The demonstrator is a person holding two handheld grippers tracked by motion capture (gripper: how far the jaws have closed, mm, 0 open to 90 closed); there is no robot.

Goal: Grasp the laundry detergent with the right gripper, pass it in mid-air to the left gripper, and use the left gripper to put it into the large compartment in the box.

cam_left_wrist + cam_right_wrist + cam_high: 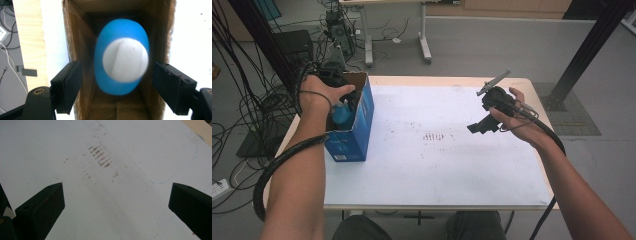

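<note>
The bottle (121, 56), blue with a white cap, stands inside the box (357, 135) at the table's (437, 175) left side. The left gripper (117, 87) hangs directly above it, jaws spread and clear of the bottle on both sides; the pads grip nothing. The right gripper (484, 125) is held above the bare table to the right, jaws spread wide and empty.

Risks:
- A jaw may catch the box wall on withdrawal and tip or drag the box.
- The bottle may topple against the cardboard if nudged.
</note>
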